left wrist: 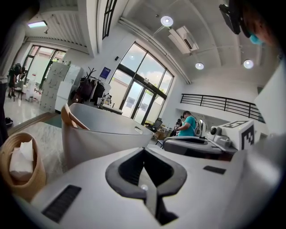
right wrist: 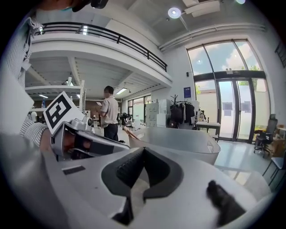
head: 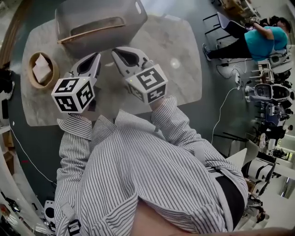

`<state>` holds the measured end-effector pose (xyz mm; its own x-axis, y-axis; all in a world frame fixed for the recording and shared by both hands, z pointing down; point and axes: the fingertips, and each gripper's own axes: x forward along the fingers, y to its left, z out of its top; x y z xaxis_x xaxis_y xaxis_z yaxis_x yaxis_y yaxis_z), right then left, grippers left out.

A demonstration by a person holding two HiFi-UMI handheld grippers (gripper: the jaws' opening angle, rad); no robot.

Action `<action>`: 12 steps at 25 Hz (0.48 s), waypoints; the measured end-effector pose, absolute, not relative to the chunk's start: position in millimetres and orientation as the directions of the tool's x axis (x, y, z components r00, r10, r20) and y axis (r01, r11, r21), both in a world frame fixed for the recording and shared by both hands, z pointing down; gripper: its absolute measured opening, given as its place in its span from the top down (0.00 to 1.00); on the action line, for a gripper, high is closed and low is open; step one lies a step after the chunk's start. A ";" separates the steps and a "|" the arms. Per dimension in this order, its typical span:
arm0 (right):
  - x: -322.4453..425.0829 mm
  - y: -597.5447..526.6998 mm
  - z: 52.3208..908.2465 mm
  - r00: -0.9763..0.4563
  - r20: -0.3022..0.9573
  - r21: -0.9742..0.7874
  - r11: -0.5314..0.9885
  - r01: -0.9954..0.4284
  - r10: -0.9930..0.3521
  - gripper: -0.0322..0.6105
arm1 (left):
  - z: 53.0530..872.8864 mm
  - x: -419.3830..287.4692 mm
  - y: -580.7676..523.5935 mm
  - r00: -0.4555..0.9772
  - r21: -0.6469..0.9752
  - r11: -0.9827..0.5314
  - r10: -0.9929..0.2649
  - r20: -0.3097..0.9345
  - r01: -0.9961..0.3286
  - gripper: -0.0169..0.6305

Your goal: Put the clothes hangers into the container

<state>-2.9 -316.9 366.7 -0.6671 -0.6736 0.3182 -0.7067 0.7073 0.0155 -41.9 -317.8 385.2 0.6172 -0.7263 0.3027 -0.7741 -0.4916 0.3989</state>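
Jaws on both of our grippers are closed tip to tip with nothing between them: the left gripper (head: 94, 57) and the right gripper (head: 119, 54) sit side by side in the upper middle of the head view, over the marble table (head: 184, 69), both pointing toward the top of the frame. Just beyond their tips stands the grey container (head: 92, 10), at the top centre of the frame on the table's far part. A wooden hanger (head: 90, 30) lies in it along its lower left side, and in the left gripper view one end of it shows at the container's left rim. At the left edge of the table we see a wicker bowl (head: 33, 76) with white paper (head: 42, 68) inside. A person in a teal top (head: 262, 41) sits at the upper right, well apart from the table.
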 end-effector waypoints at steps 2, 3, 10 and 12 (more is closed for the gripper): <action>-2.1 -315.1 368.2 -0.671 0.321 0.029 0.715 -0.698 -0.668 0.93 | 384.0 -40.3 -315.9 0.607 0.388 -0.487 -0.733 0.306 -0.783 0.96; -1.8 -314.5 369.2 -0.675 0.321 0.025 0.718 -0.695 -0.665 0.93 | 384.0 -40.0 -315.3 0.599 0.373 -0.485 -0.738 0.312 -0.791 0.96; -4.3 -313.6 375.0 -0.692 0.313 -0.024 0.723 -0.690 -0.650 0.93 | 385.0 -44.6 -310.3 0.577 0.334 -0.479 -0.748 0.329 -0.812 0.96; -4.4 -315.2 374.7 -0.692 0.311 -0.019 0.723 -0.690 -0.652 0.93 | 384.9 -47.1 -309.8 0.572 0.335 -0.473 -0.752 0.328 -0.815 0.96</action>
